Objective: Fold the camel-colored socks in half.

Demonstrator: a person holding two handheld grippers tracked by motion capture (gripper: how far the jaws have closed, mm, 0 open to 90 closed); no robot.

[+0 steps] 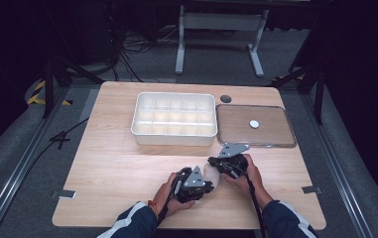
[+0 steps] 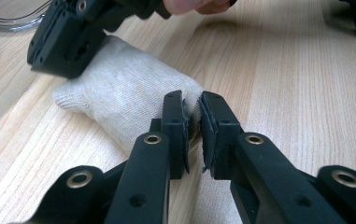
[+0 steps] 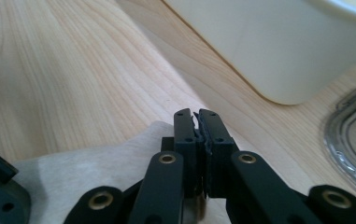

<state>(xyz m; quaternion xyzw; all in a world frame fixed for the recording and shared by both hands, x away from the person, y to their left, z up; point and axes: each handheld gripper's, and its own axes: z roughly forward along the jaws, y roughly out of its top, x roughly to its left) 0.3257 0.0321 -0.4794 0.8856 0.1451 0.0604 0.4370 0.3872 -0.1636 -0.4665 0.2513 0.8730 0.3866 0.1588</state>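
The sock point(image 2: 119, 93) lies on the table point(image 1: 117, 168), pinched by the left gripper point(image 2: 193, 112). The right gripper point(image 3: 198, 122) is closed, seemingly nipping its far edge, perhaps for folding.

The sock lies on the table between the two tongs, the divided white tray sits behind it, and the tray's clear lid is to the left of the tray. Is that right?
Not quite. The lid lies to the right of the tray, not the left, as the high view shows. The rest holds: the sock lies on the table between the left tongs and the right tongs, with the tray behind it.
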